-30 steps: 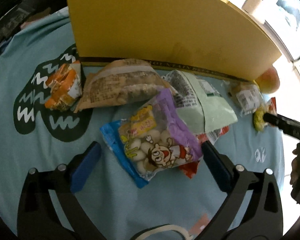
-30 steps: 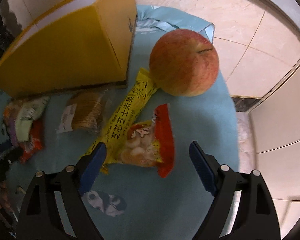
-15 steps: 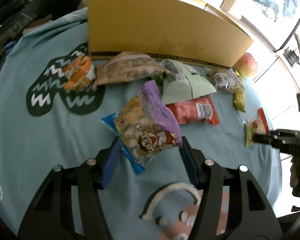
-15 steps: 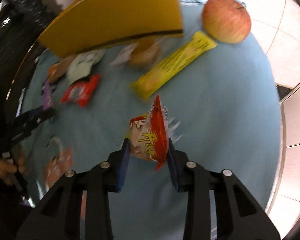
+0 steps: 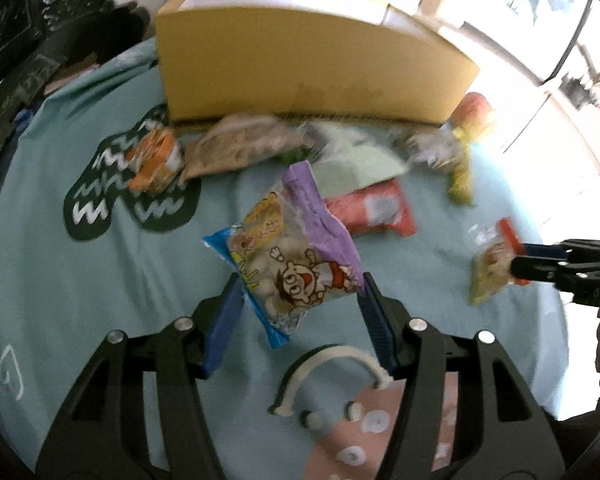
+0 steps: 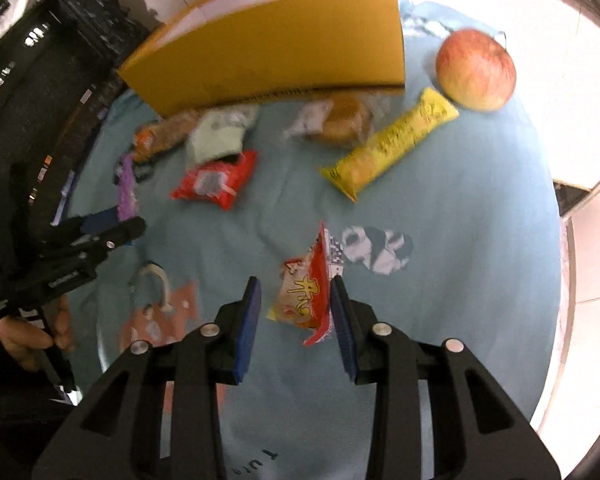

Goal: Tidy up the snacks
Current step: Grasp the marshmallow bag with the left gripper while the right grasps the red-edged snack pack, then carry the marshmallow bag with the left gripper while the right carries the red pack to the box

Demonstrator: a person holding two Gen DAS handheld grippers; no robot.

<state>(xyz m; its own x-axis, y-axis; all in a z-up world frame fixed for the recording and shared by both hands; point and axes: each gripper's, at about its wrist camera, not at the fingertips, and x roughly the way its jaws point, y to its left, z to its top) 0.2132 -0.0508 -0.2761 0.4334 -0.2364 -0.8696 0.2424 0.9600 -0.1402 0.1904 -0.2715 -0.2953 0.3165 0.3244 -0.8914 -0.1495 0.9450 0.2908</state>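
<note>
My left gripper (image 5: 298,304) is shut on a purple and blue cartoon snack bag (image 5: 292,256) and holds it above the teal cloth. My right gripper (image 6: 296,306) is shut on a small red and yellow snack packet (image 6: 308,292), also lifted; that packet shows in the left wrist view (image 5: 490,264) too. A pink pouch with a white handle (image 5: 364,412) lies just below the left gripper and shows in the right wrist view (image 6: 160,312). A red packet (image 6: 216,180), a yellow bar (image 6: 392,144), a wrapped cake (image 6: 340,120) and a pale green bag (image 6: 220,132) lie on the cloth.
A yellow cardboard box (image 5: 308,76) stands at the back of the teal cloth (image 6: 460,260). An apple (image 6: 476,68) sits at the box's right end. An orange packet (image 5: 156,160) and a brown bag (image 5: 240,148) lie by the box. Tiled floor lies beyond the cloth's right edge.
Both grippers closed on their snacks, the left on the cartoon bag and the right on the red and yellow packet, then lifted and pulled back from the box toward the pink pouch.
</note>
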